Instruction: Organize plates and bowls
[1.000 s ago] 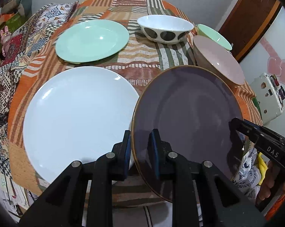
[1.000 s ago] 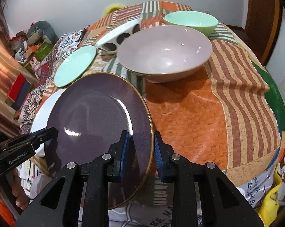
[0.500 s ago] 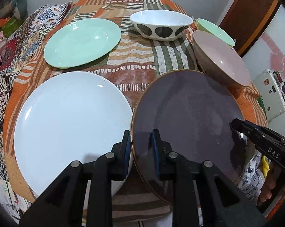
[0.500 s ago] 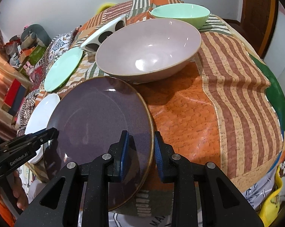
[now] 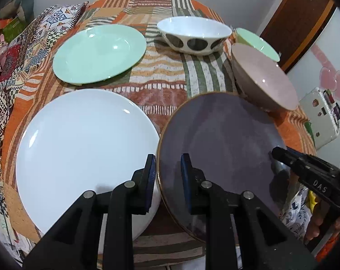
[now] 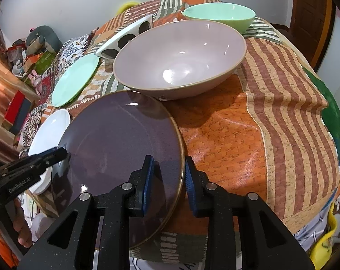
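Both grippers hold one purple plate point(image 5: 217, 148) at the near edge of the table point(image 6: 248, 135), which is draped in a patchwork cloth. The left gripper point(image 5: 167, 175) pinches the plate's left rim between its blue pads, jaws nearly together. The right gripper point(image 6: 166, 178) straddles the right rim; its jaws stand slightly apart, and a narrow gap shows between the outer pad and the rim, so whether it still bears on the plate cannot be told for certain. The plate sits low over the cloth, its near rim overhanging the table edge and its far rim just beside the foot of the pink bowl point(image 6: 181, 58); whether its base fully rests on the cloth cannot be told. The step in hand is judged to be the handling of this plate toward the white plate point(image 5: 84, 153), which lies just beside it at the near left edge. To do it well, both pinches should stay level and matched so the plate does not tip, its far rim should be kept off the pink bowl, and neither pinch should be let go until the plate's base is fully borne from below. Count: three plates, namely purple, white and a mint-green plate point(image 5: 100, 54) toward the far left edge; three bowls, namely pink, a white bowl with dark spots point(image 5: 193, 34) at the far middle, and a mint-green bowl point(image 6: 219, 16) toward the far right edge. Nothing is stacked yet.
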`<state>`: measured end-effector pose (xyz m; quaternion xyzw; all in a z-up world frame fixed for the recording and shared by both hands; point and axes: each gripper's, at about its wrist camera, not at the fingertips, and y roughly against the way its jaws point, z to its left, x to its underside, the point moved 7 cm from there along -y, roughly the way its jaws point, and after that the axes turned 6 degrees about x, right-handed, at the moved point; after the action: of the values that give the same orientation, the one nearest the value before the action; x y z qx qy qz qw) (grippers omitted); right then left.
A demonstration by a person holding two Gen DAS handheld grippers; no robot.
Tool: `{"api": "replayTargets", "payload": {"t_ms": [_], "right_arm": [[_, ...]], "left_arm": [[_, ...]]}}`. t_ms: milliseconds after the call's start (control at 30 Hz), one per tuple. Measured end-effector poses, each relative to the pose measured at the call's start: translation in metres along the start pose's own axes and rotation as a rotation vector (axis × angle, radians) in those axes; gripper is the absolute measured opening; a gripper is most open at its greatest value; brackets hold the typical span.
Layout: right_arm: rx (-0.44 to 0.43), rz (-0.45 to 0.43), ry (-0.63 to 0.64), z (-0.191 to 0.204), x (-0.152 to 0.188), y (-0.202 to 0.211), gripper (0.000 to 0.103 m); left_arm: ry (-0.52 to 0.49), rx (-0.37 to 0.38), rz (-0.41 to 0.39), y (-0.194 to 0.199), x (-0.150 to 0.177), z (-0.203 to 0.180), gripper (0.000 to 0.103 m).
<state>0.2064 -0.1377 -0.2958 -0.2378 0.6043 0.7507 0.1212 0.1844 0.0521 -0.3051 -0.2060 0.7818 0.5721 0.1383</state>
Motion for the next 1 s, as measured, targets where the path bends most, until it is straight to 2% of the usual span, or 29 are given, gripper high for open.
{"api": "replayTargets", "payload": {"t_ms": [100,167,233,367,533,667,733,1000], "right_arm": [[0.006,-0.022,0.015,0.000,-0.002,0.008,0.035],[0.023,-0.048,0.028,0.000,-0.003,0.017,0.044],[0.031,-0.068,0.042,0.001,-0.004,0.025,0.048],[0.020,-0.086,0.066,0.005,-0.006,0.039,0.048],[0.006,-0.135,0.113,0.024,-0.017,0.054,0.050],[-0.010,-0.188,0.166,0.050,-0.028,0.062,0.059],[-0.025,-0.198,0.194,0.064,-0.034,0.062,0.060],[-0.080,-0.172,0.279,0.116,-0.045,0.036,0.060]], "left_arm": [[0.000,0.000,-0.017,0.010,-0.002,0.002,0.021],[0.001,0.004,-0.029,0.018,-0.002,0.003,0.021],[0.002,0.000,-0.049,0.029,-0.002,0.006,0.024],[0.003,-0.024,-0.096,0.051,-0.003,0.015,0.026],[0.015,-0.081,-0.177,0.083,-0.005,0.036,0.044],[0.036,-0.141,-0.233,0.109,-0.003,0.061,0.052],[0.058,-0.160,-0.247,0.117,0.001,0.076,0.056],[0.185,-0.185,-0.194,0.107,0.028,0.133,0.057]]}}
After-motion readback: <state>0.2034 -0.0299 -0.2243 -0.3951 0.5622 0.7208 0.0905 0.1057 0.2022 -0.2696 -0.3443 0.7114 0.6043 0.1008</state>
